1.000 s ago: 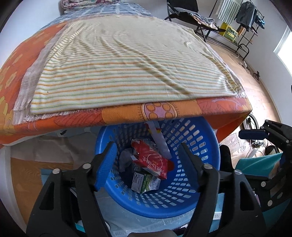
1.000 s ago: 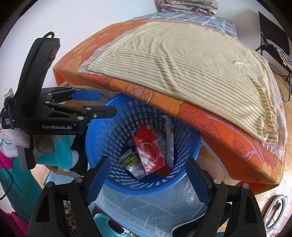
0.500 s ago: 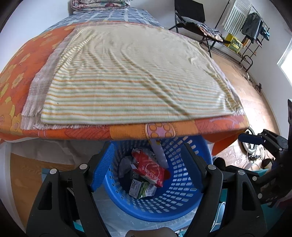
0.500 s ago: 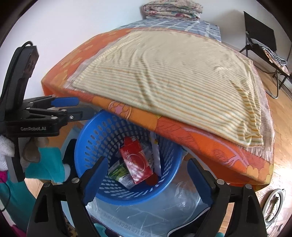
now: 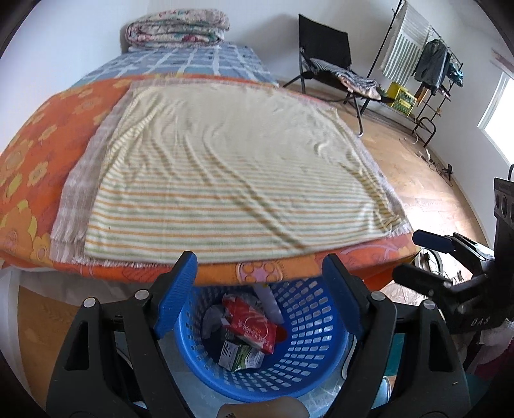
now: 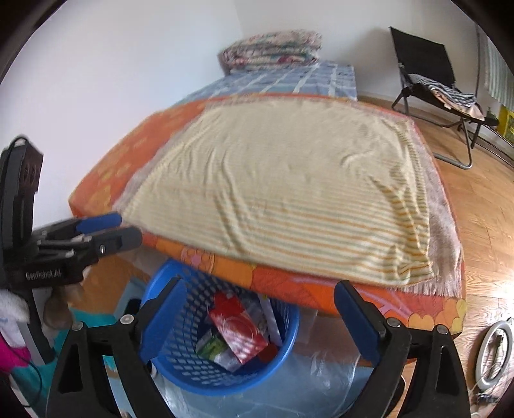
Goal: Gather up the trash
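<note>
A blue perforated basket [image 5: 308, 357] stands on the floor, half under the bed's foot edge, and also shows in the right wrist view [image 6: 180, 366]. It holds trash: a red packet [image 5: 253, 326] [image 6: 239, 328], a green and white carton [image 5: 239, 355] [image 6: 210, 347] and crumpled wrappers. My left gripper [image 5: 258, 289] is open and empty above the basket. My right gripper [image 6: 258, 313] is open and empty too, above the basket on the other side. Each gripper appears in the other's view: the right one [image 5: 430, 257], the left one [image 6: 106, 231].
The bed [image 5: 38, 167] with an orange flowered cover carries a striped towel [image 5: 225, 180] and a folded quilt [image 5: 176, 29] at its head. A black folding chair [image 5: 324, 64] and a clothes rack [image 5: 427, 64] stand on the wooden floor at right. Clear plastic sheet [image 6: 321, 382] lies by the basket.
Both grippers have risen and pulled back from the basket, so more of the bed and room shows. Both stay open and empty. The trash in the basket has not moved.
</note>
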Demonstrator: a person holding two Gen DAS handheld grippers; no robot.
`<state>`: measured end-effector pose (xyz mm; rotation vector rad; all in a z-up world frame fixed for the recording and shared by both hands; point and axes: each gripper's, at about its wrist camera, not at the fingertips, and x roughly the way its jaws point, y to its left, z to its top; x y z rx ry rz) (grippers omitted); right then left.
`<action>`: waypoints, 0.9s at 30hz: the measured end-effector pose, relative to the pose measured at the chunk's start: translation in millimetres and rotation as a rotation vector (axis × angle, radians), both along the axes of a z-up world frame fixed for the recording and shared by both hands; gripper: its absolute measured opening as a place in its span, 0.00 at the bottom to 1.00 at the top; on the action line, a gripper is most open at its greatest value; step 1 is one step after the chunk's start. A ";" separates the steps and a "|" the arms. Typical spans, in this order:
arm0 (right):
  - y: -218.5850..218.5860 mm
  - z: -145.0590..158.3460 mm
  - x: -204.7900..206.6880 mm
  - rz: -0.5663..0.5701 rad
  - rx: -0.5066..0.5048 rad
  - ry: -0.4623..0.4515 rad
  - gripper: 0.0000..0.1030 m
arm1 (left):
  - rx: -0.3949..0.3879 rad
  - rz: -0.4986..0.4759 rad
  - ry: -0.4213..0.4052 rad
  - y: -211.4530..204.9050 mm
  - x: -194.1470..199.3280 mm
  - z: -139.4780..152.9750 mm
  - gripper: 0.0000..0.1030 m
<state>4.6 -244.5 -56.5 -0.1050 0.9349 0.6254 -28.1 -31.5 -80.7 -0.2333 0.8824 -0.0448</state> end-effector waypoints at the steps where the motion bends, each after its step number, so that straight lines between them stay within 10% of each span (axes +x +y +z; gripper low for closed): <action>1: -2.8 4.3 1.3 -0.012 0.021 -0.011 0.95 | 0.001 0.000 -0.011 -0.6 -0.1 3.6 0.80; 27: -30.9 59.9 8.5 -0.149 0.237 -0.144 1.00 | 0.044 0.033 -0.191 -16.5 -6.0 62.8 0.99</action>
